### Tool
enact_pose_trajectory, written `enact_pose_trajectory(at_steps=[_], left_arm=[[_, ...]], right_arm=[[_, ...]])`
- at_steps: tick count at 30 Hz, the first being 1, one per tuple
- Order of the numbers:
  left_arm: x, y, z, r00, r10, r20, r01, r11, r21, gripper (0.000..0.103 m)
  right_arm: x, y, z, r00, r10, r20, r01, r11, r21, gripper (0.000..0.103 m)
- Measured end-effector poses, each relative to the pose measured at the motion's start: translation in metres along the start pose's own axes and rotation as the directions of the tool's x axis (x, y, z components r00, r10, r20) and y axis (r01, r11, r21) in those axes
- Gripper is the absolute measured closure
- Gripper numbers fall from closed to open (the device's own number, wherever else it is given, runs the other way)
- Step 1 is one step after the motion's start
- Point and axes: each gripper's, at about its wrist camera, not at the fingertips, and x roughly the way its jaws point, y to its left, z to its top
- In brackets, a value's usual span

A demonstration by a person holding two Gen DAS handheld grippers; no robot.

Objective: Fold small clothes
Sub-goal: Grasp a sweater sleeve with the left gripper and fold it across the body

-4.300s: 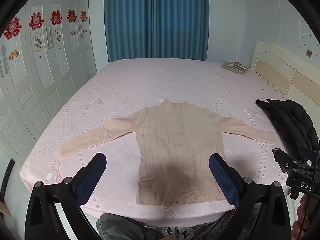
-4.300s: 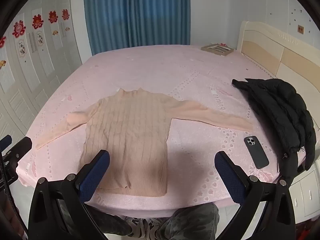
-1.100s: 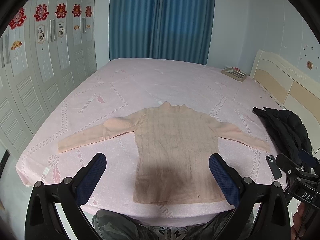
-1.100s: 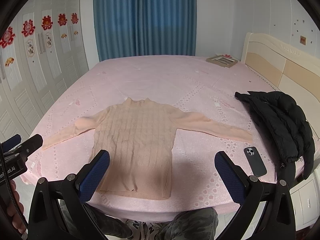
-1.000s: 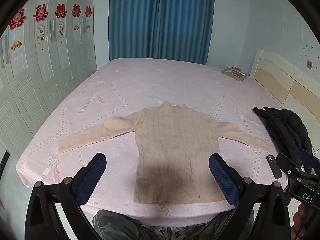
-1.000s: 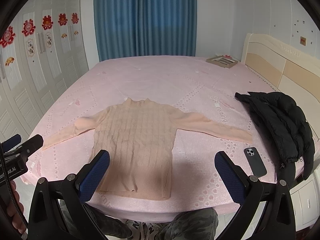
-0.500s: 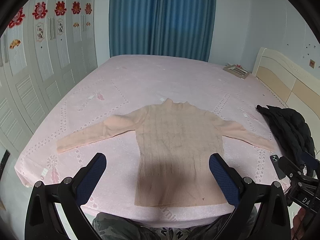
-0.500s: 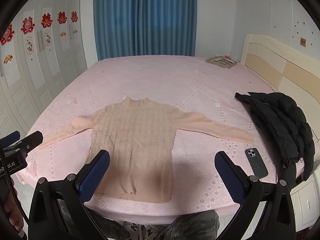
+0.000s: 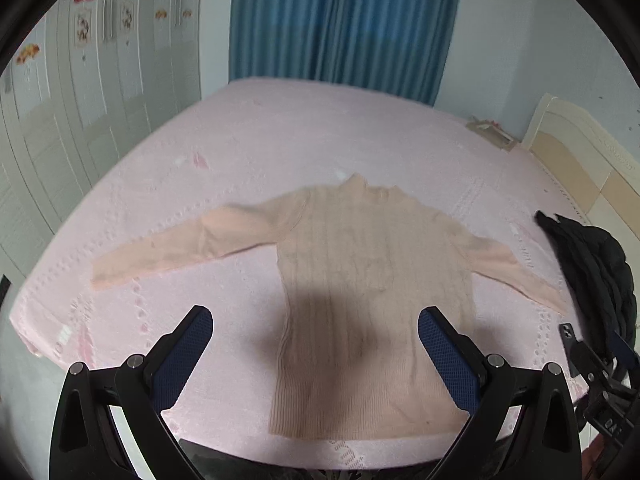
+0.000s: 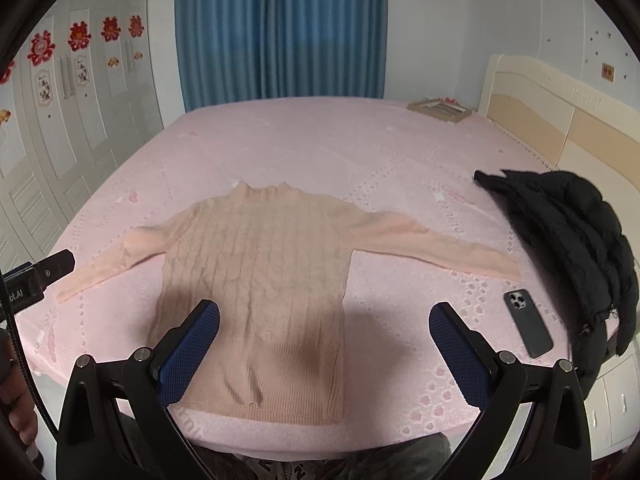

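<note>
A peach ribbed sweater (image 9: 372, 280) lies flat on the pink bed (image 9: 280, 140), front up, both sleeves spread out sideways, hem toward me. It also shows in the right wrist view (image 10: 264, 272). My left gripper (image 9: 316, 344) is open and empty, held above the sweater's lower left part. My right gripper (image 10: 324, 340) is open and empty, above the sweater's lower right side. Neither gripper touches the cloth.
A black padded jacket (image 10: 568, 232) lies on the bed's right side, with a dark phone (image 10: 528, 322) beside it. A flat box (image 10: 440, 110) sits at the far right corner. White wardrobes (image 10: 60, 120) stand left, a headboard (image 10: 560, 112) right, blue curtains (image 10: 280, 28) behind.
Both grippers have moved forward and slightly down toward the sweater, the left one also turning left. The sweater has not moved.
</note>
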Motion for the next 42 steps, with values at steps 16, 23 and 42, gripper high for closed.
enact_pose_trajectory(at_steps=[16, 23, 42], left_arm=[[0.152, 0.143, -0.018, 0.982, 0.079, -0.171, -0.123, 0.957, -0.264, 0.019], [0.19, 0.235, -0.028, 0.981, 0.022, -0.193, -0.106, 0.892, -0.44, 0.035], [0.233, 0.33, -0.007, 0.971, 0.203, -0.123, -0.235, 0.749, -0.62, 0.09]], right_arm=[[0.127, -0.012, -0.017, 0.99, 0.002, -0.142, 0.005, 0.999, 0.049, 0.014], [0.157, 0.009, -0.025, 0.987, 0.038, -0.155, -0.035, 0.999, 0.024, 0.017], [0.19, 0.026, -0.028, 0.983, 0.033, -0.182, -0.023, 0.998, 0.057, 0.017]])
